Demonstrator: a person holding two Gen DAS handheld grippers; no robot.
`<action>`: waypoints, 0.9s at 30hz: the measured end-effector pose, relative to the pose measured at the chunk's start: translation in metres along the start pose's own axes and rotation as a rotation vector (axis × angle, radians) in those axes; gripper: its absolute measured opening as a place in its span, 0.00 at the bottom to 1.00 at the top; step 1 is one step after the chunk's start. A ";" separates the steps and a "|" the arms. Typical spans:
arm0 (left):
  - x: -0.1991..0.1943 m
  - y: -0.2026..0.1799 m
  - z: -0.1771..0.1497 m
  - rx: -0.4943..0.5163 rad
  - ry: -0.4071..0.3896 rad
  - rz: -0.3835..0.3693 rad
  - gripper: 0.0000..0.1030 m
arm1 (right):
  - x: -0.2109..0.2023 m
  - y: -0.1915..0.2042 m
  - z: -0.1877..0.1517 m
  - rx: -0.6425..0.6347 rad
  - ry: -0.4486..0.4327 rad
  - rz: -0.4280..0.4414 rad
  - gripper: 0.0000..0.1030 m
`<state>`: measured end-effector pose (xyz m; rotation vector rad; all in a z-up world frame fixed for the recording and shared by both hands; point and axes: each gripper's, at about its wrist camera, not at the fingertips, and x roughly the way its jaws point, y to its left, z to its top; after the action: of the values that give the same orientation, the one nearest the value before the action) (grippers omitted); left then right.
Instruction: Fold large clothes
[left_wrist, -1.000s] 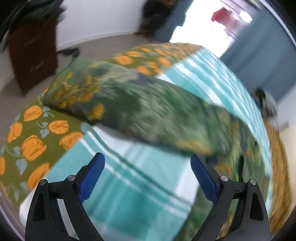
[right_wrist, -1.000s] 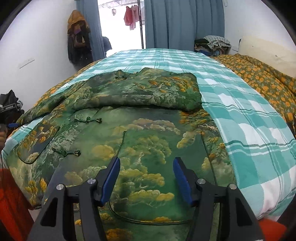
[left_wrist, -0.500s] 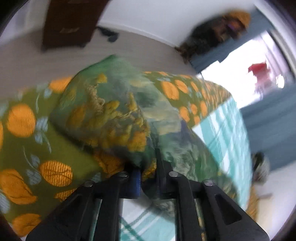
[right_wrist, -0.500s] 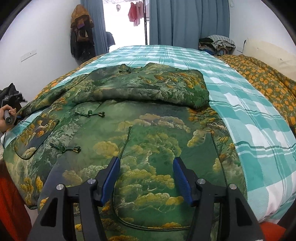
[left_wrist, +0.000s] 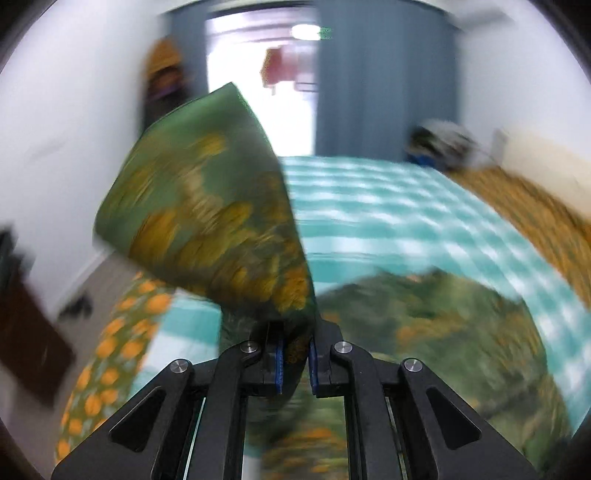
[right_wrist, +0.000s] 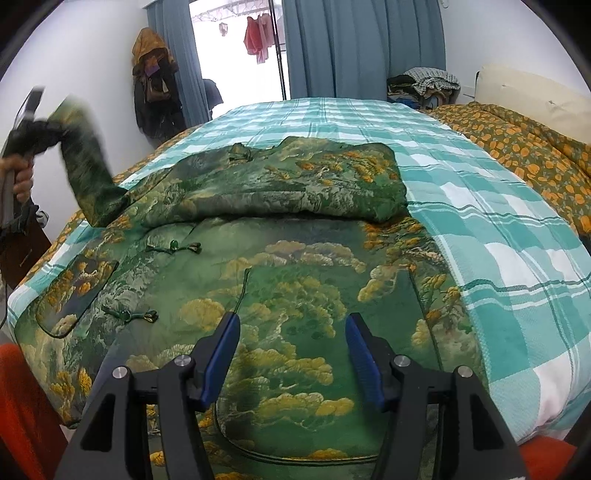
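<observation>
A large green jacket with gold cloud and tree patterns (right_wrist: 280, 280) lies spread on the bed, one sleeve folded across its upper part. My left gripper (left_wrist: 294, 363) is shut on the other sleeve (left_wrist: 207, 229) and holds it raised above the bed's left side; this shows in the right wrist view (right_wrist: 85, 162) too, with the left gripper (right_wrist: 27, 129) at the far left. My right gripper (right_wrist: 291, 354) is open and empty, hovering over the jacket's lower front.
The bed has a teal checked cover (right_wrist: 480, 206) and an orange-patterned blanket (right_wrist: 524, 136) on the right. Blue curtains (right_wrist: 362, 44) and a bright doorway lie behind. Clothes hang on the left wall (right_wrist: 151, 77). A clothes pile (right_wrist: 424, 85) sits at the back right.
My left gripper shut on the sleeve end and has lifted it up off the bed, swinging toward the jacket. My right gripper has stayed open over the jacket's front.
</observation>
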<state>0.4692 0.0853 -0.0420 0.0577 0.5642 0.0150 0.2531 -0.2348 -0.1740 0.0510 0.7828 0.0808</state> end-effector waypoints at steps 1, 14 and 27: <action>0.004 -0.023 -0.003 0.045 0.011 -0.022 0.08 | -0.001 -0.002 0.000 0.002 -0.004 -0.002 0.59; 0.057 -0.128 -0.120 0.248 0.330 -0.106 0.55 | -0.011 -0.028 0.003 0.055 -0.015 -0.004 0.59; -0.002 -0.052 -0.151 0.068 0.348 -0.142 0.87 | 0.109 0.010 0.131 0.300 0.148 0.444 0.59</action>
<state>0.3870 0.0410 -0.1712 0.0815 0.9158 -0.1348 0.4219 -0.2170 -0.1571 0.5083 0.9157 0.3914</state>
